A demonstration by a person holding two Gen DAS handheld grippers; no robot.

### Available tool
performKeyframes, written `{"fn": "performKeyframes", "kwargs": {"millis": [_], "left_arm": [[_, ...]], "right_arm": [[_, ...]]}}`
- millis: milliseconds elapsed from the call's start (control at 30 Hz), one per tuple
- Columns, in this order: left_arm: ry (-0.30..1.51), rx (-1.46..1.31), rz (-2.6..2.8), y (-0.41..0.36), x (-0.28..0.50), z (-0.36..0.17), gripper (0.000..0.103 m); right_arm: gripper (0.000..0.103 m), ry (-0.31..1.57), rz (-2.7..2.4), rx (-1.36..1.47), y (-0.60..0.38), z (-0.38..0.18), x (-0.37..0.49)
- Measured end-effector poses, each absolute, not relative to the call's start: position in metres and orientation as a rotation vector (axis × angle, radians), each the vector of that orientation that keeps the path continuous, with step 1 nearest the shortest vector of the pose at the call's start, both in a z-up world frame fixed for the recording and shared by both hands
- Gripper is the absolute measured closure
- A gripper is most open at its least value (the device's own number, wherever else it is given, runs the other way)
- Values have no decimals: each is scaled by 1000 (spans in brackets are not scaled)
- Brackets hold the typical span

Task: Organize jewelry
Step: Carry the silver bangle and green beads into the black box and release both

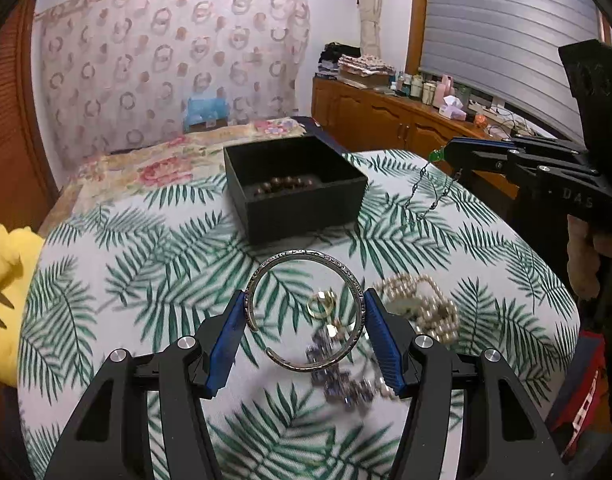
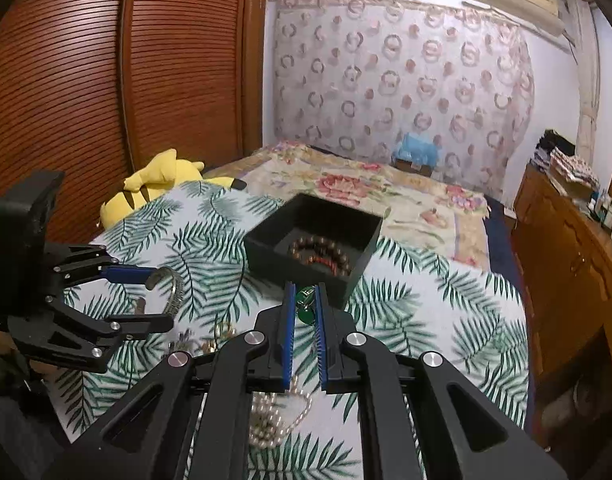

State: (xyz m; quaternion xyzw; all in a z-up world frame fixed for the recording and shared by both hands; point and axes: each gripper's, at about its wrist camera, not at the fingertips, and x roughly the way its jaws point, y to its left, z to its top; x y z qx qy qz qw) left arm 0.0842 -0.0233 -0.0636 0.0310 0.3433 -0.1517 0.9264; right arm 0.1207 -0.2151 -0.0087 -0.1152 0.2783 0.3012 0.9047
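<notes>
A: Left hand-held gripper?

B: Jaws set wide, clamped on the silver cuff bangle. Blue pads press its two sides. Bangle is clear of the palm-leaf cloth, up in the air.

A: Right one?

B: Right hand-held gripper is pinched nearly closed on a green pendant. In the left wrist view its thin chain hangs from the fingertips, above the cloth near the right edge.

A: Box?

B: Black box, lid off, sits on the cloth toward the far edge, about centre. Brown bead bracelet lies inside it.

A: What's loose on the cloth?

B: Pearl strand in a heap toward the near right, just beside the left gripper's right finger. Gold ring and a blue-stone piece below the bangle, both blurred. Can't tell what type the blue piece is.

A: Surroundings?

B: Yellow plush toy off the left edge. Floral bedspread behind the box. Wooden cabinet along the right wall.
</notes>
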Motion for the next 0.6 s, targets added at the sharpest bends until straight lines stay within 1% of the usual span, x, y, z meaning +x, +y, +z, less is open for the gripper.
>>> {"fn": "performKeyframes", "kwargs": {"millis": [433, 600], "left_arm": [[687, 79, -302, -23, 137, -44, 47], [695, 88, -291, -23, 161, -41, 47]], "right_arm": [[92, 505, 666, -253, -187, 25, 183], [92, 518, 678, -250, -178, 21, 216]]}}
